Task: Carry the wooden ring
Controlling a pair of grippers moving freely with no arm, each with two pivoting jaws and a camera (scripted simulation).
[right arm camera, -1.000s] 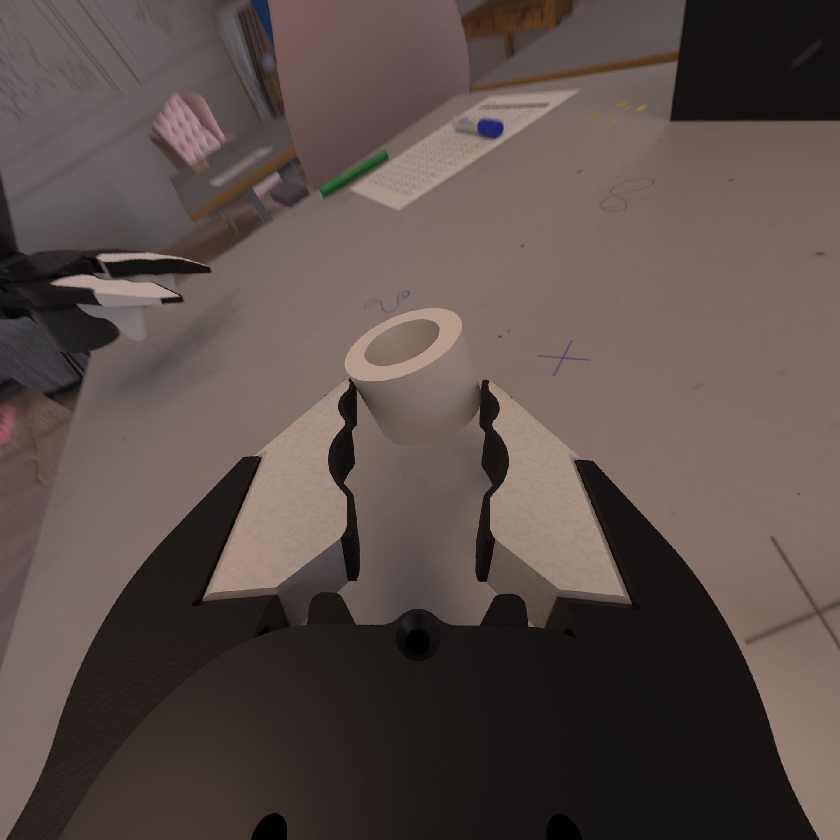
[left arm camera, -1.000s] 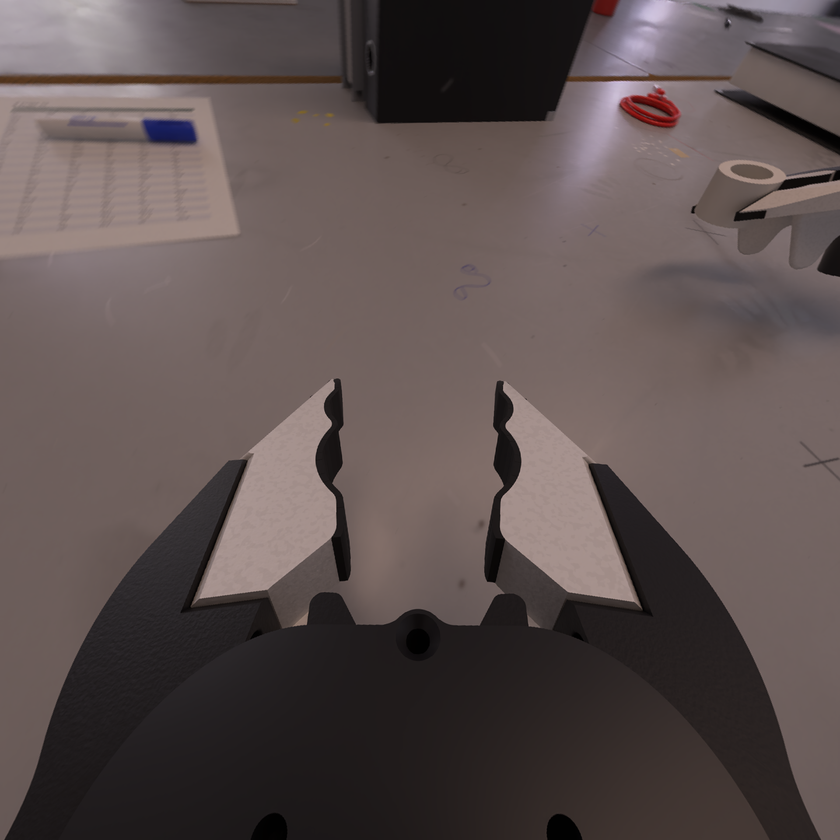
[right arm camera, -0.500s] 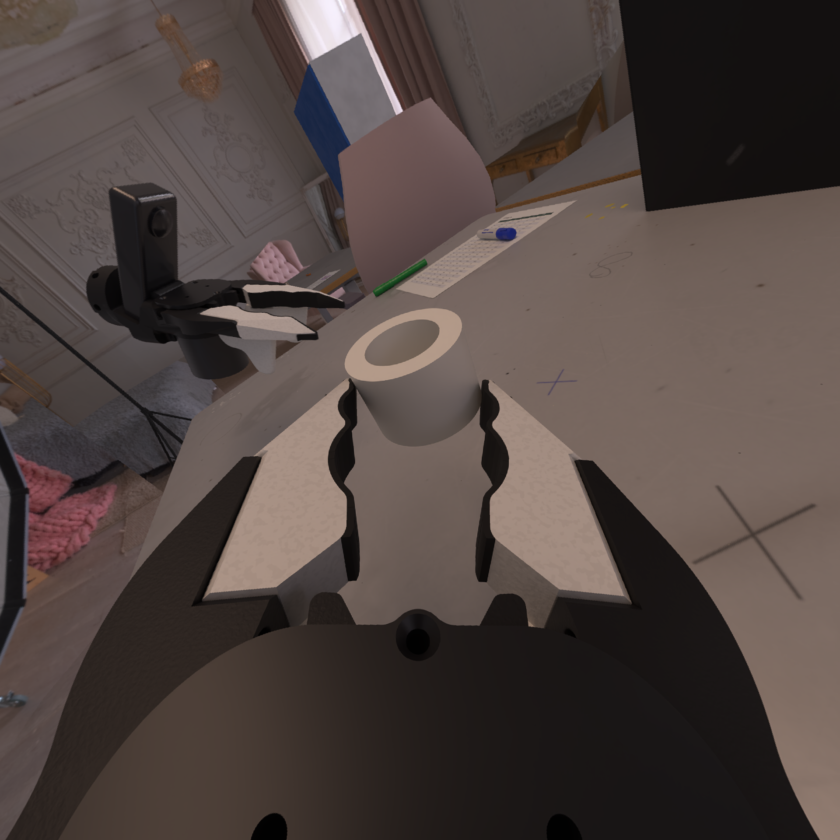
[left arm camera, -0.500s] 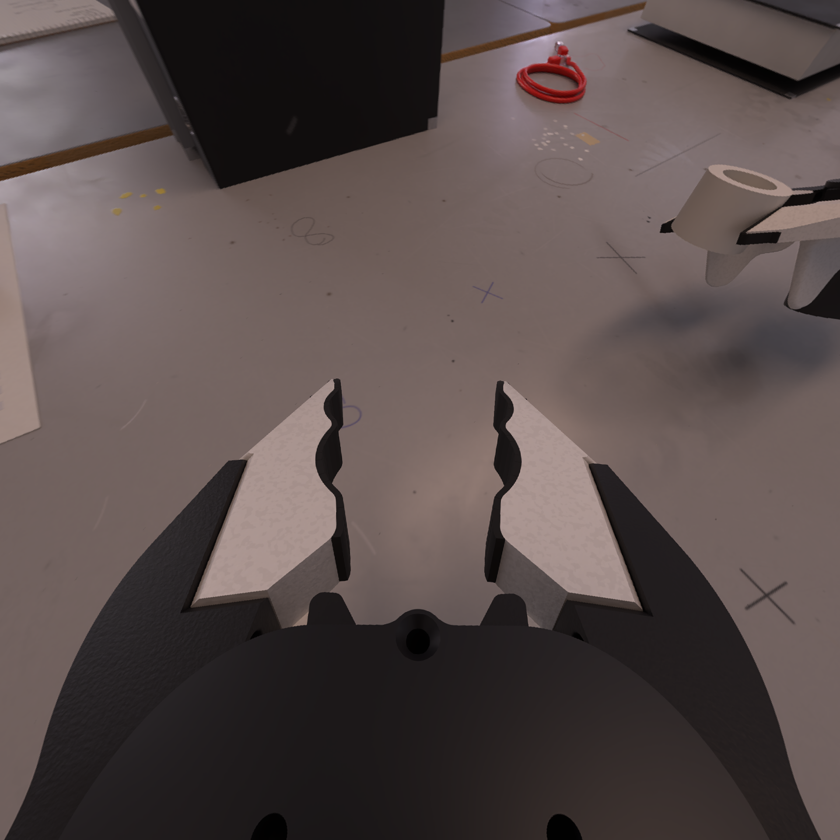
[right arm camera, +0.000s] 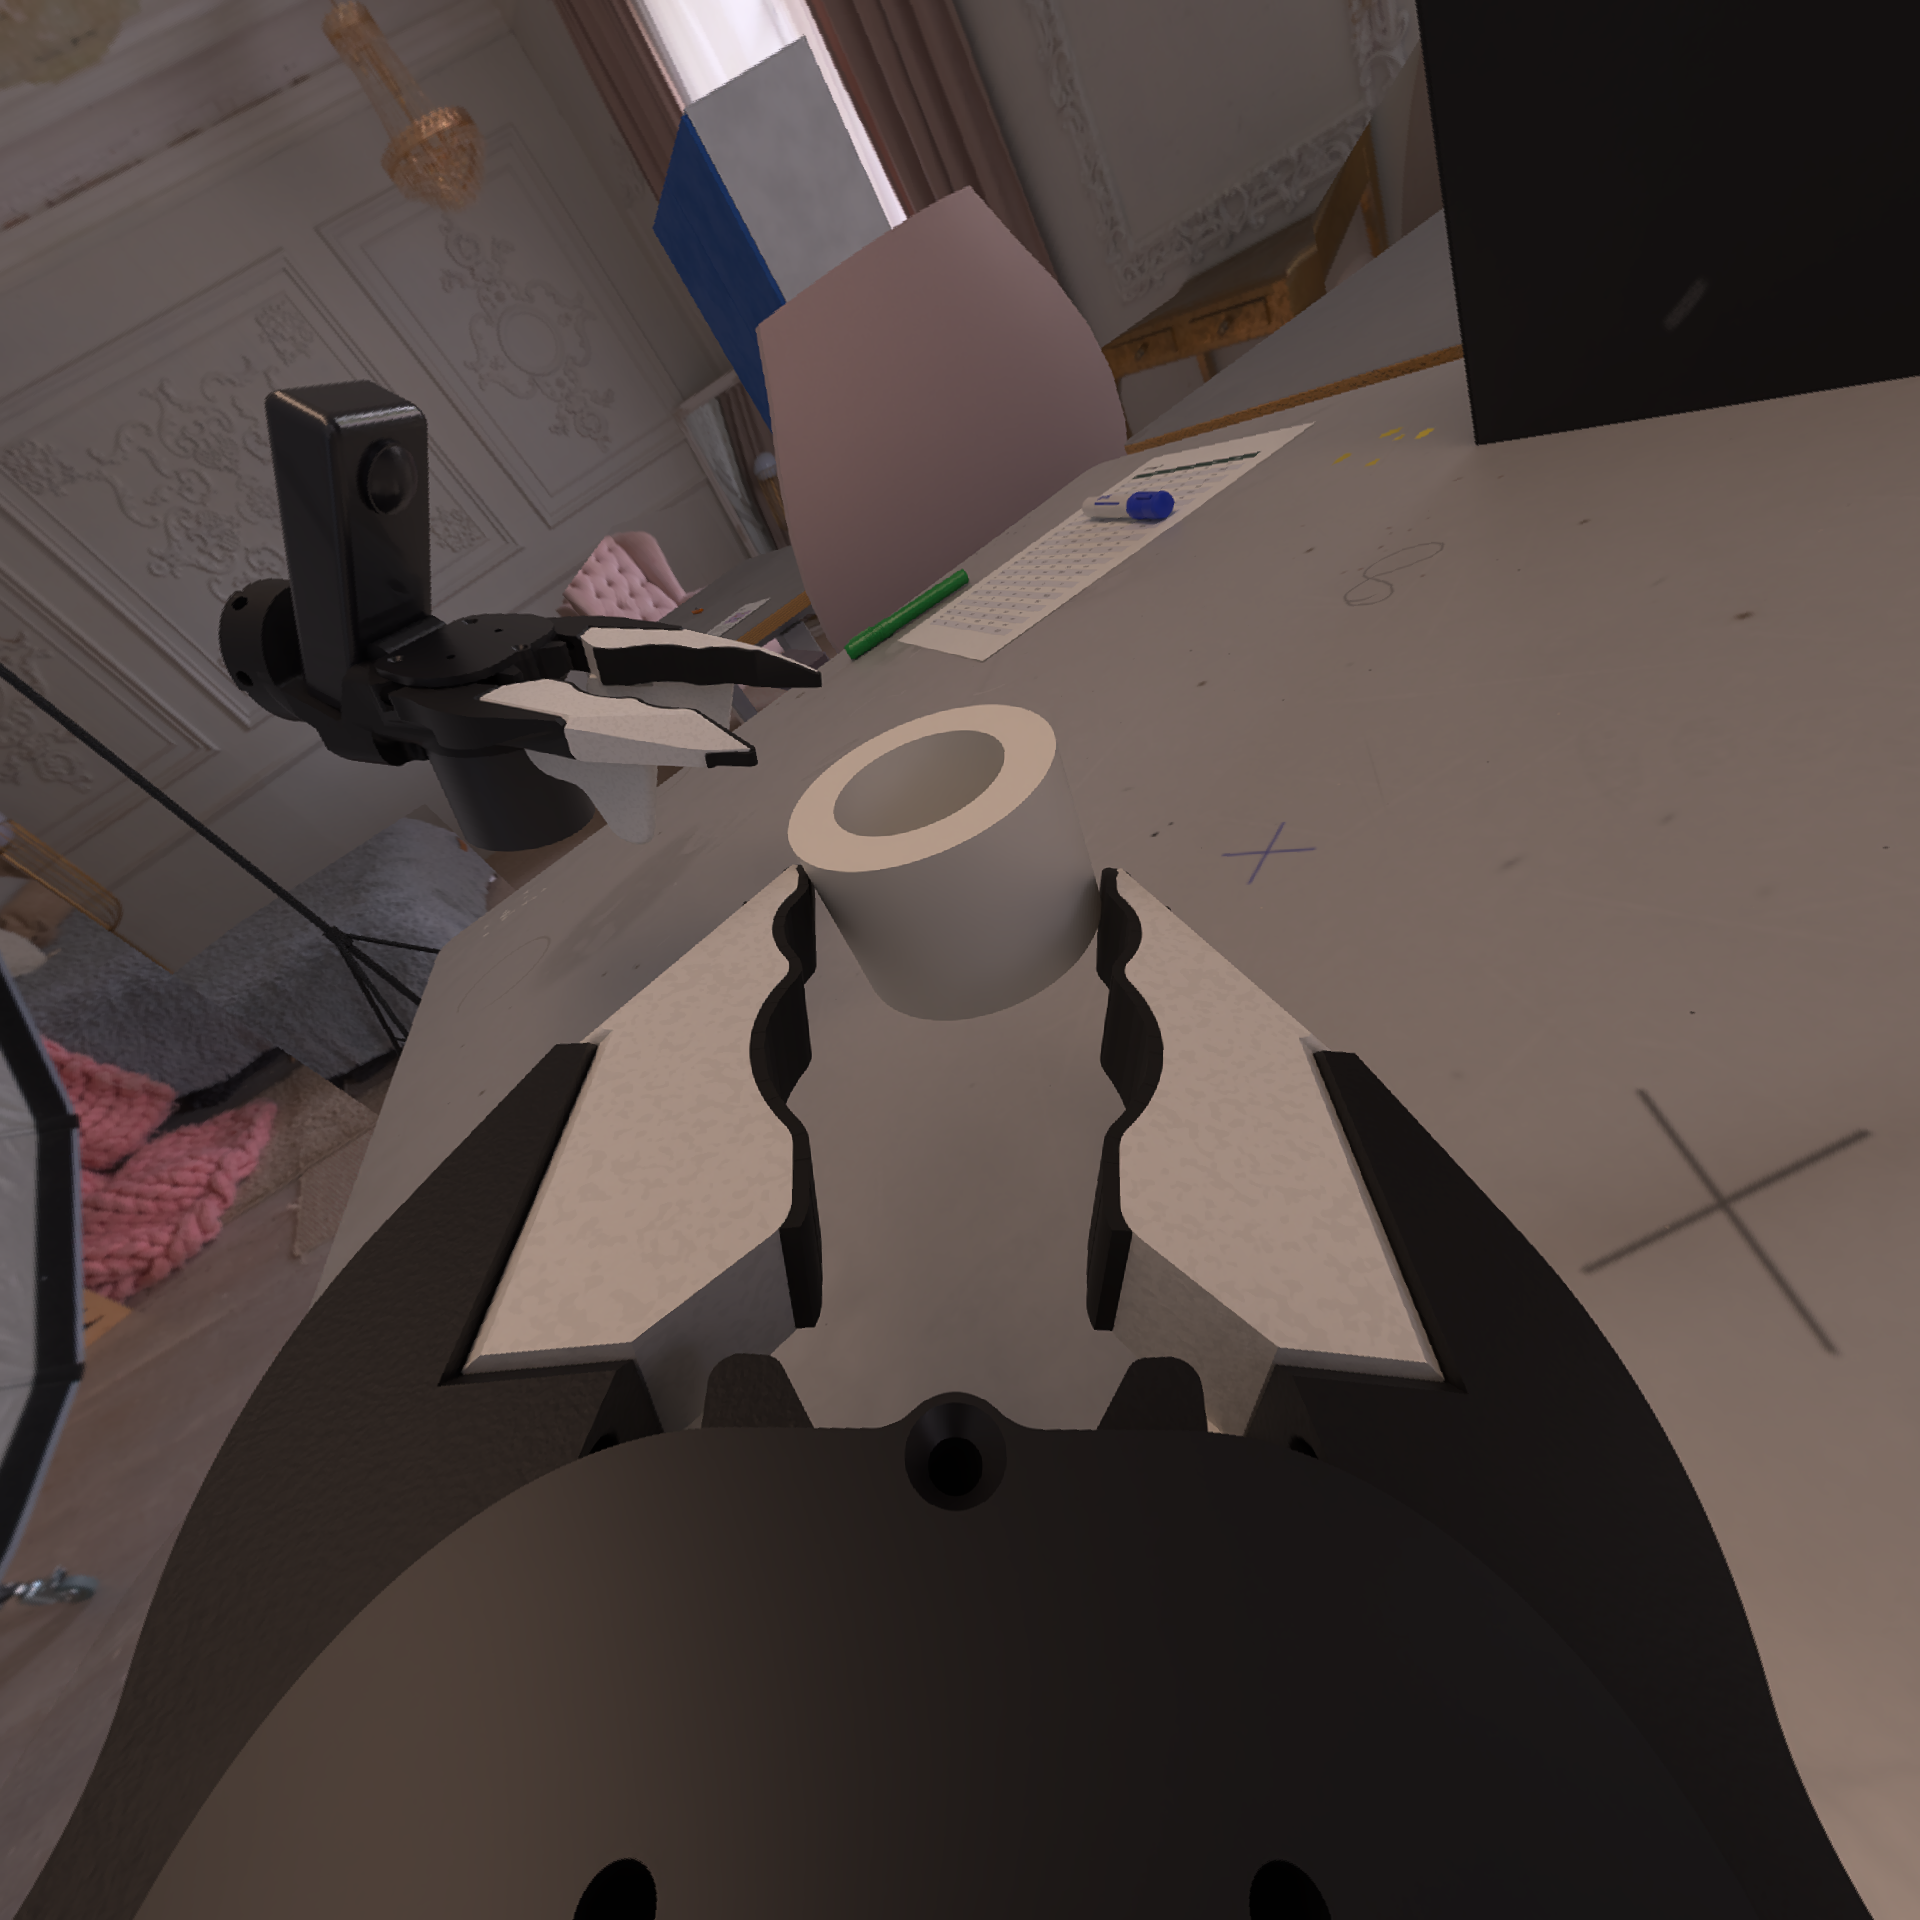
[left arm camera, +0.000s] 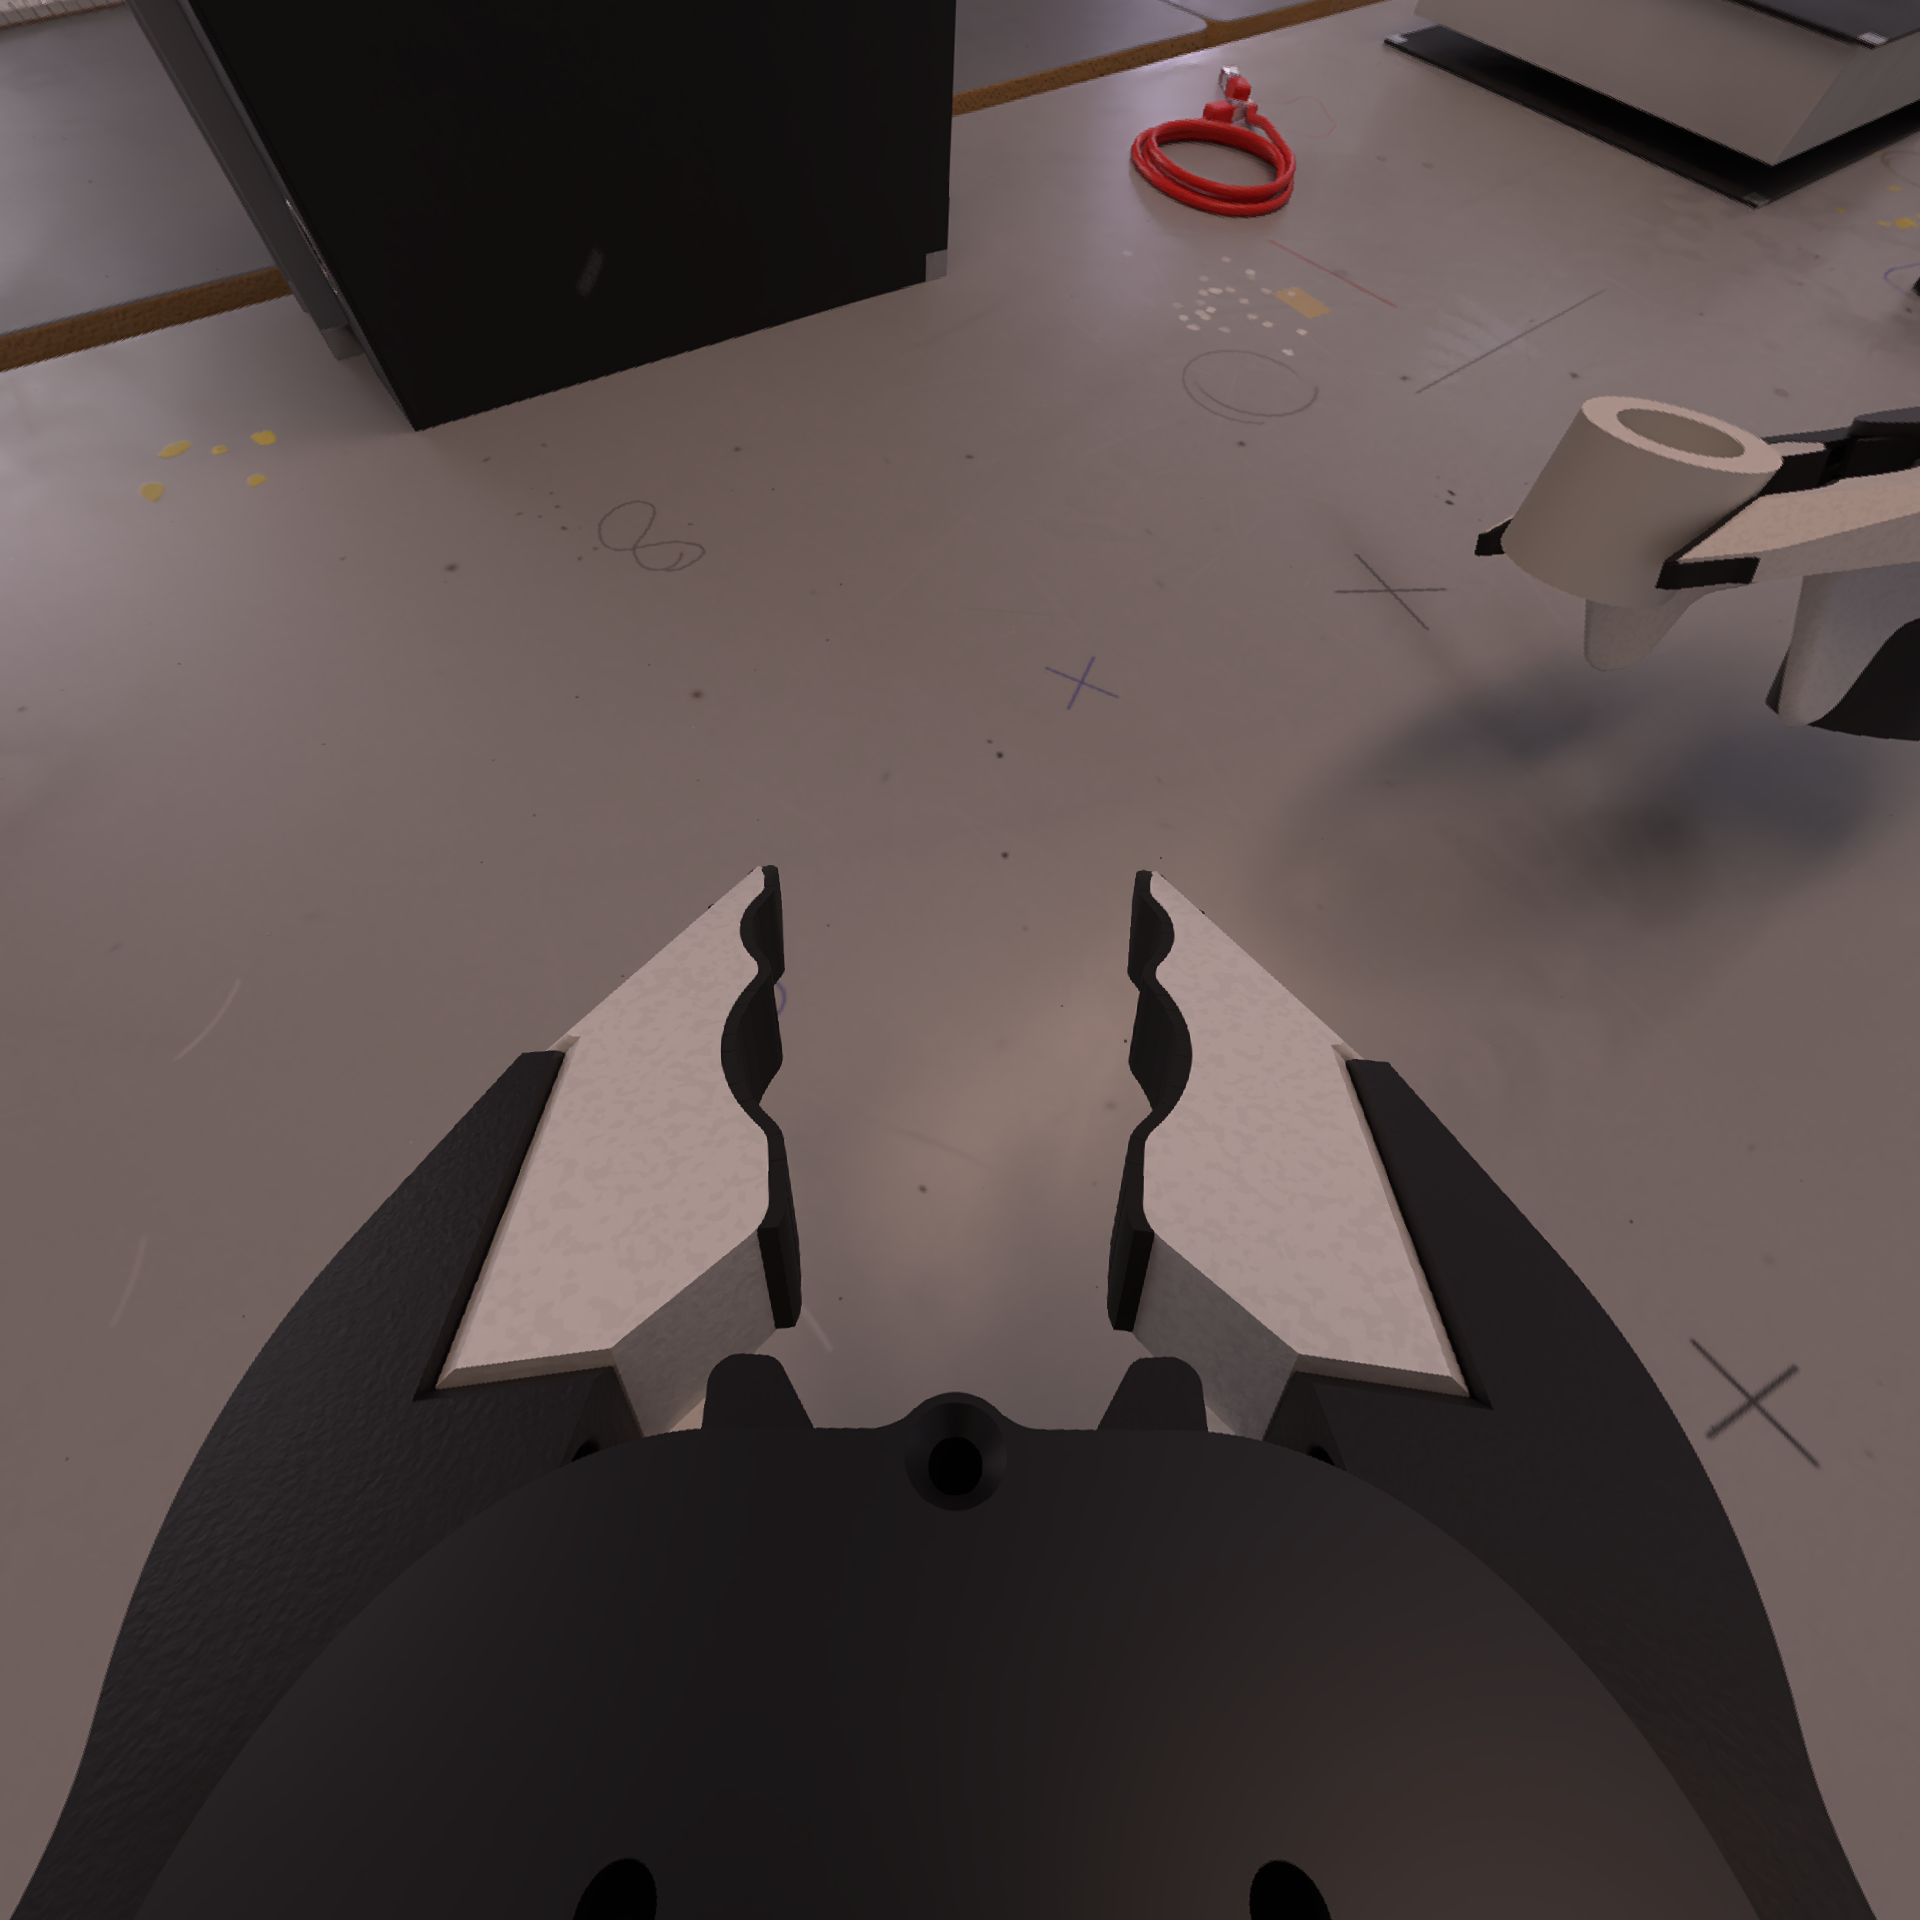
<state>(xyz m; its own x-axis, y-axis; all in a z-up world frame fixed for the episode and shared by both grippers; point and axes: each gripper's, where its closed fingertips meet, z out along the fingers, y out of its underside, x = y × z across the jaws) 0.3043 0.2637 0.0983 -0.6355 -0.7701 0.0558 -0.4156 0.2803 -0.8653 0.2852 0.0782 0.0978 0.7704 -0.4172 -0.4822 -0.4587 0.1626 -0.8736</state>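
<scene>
1. My right gripper (right arm camera: 954,883) holds the wooden ring (right arm camera: 940,862) between its fingertips, both pads pressed on the ring's outer wall. The ring is a pale, thick-walled tube, opening up and slightly tilted, held above the table (right arm camera: 1558,831) and clear of it.
2. My left gripper (left arm camera: 954,883) is empty, its jaws standing apart with only bare tabletop between them. It hangs over the table; in the right wrist view it sits left of the ring, near it but not touching.
3. From the left wrist view the ring (left arm camera: 1621,499) shows at the right edge, pinched in the right gripper's fingers (left arm camera: 1766,535), with a soft dark shadow (left arm camera: 1621,769) on the surface below.
4. Surface: grey-beige tabletop, scuffed and speckled. Pen marks: several small crosses (left arm camera: 1081,681), a scribbled loop (left arm camera: 649,535), a drawn circle (left arm camera: 1247,384). Small yellow flecks (left arm camera: 213,457) near the left; a patch of white dots (left arm camera: 1236,296) further back.
5. On the table: a big black box (left arm camera: 582,177) at the far side, a coiled red cable (left arm camera: 1210,161) to its right, a pale slab on a dark base (left arm camera: 1662,83) in the far right corner.
6. Right wrist view adds a printed sheet (right arm camera: 1081,561) with a blue-capped marker (right arm camera: 1127,506) lying on it, and a green pen (right arm camera: 906,613) just beside the sheet's edge.
7. Room: ornate panelled walls (right arm camera: 208,436), a gold chandelier (right arm camera: 426,145), curtains, a blue and grey panel (right arm camera: 758,197), a mauve chair back (right arm camera: 935,416) at the table edge, a pink tufted armchair (right arm camera: 623,577), a wooden side table (right arm camera: 1236,312).
8. Floor at left: grey rug (right arm camera: 260,987), pink knitted blanket (right arm camera: 145,1164), a black stand leg (right arm camera: 208,852).
</scene>
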